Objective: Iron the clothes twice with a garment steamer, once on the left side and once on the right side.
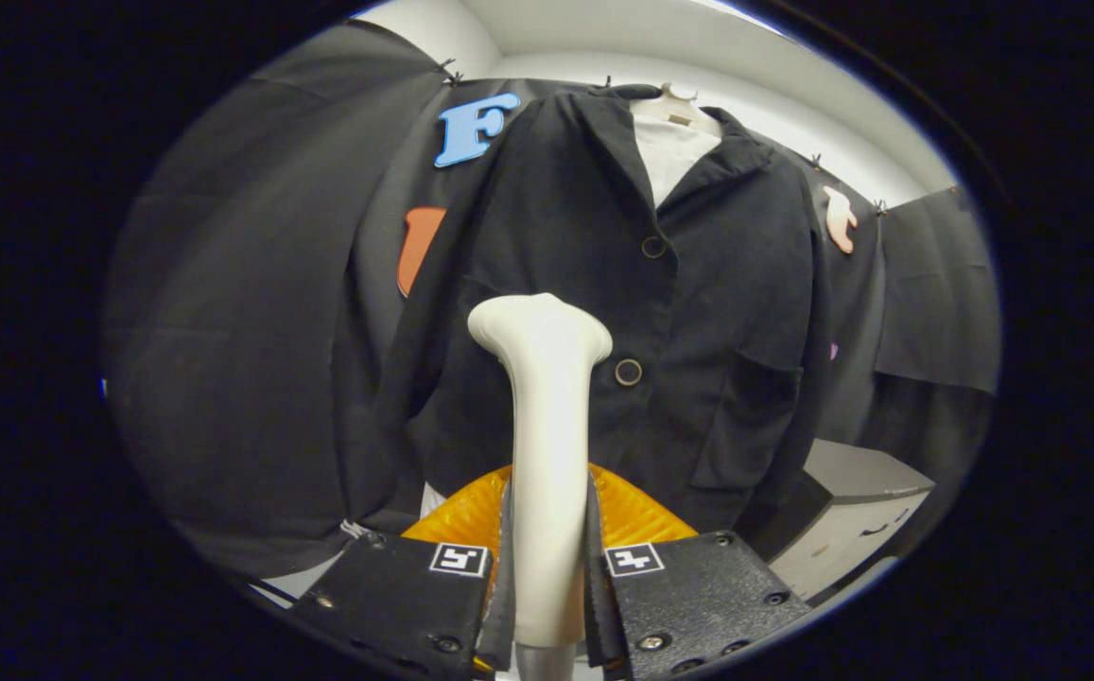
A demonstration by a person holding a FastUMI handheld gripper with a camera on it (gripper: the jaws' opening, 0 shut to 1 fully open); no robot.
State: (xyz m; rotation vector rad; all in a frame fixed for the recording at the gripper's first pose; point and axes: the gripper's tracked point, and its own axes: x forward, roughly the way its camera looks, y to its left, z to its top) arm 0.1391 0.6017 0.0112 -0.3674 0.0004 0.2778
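Both hand-held gripper (548, 567) fingers clamping steamer (547, 416), jacket (622, 312) beyond, black-draped booth

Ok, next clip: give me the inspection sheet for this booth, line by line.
Surface: nothing seen.
Job's things: dark jacket hangs on a hanger over a white form; steamer upright, its head before the jacket's front, beside the lower button.
Clutter: pale box low beside the jacket.
Grippers: hand-held gripper shut on the steamer's handle, both fingers pressing.
Cables: nothing seen.
Surroundings: black cloth wall behind, pale wall above.
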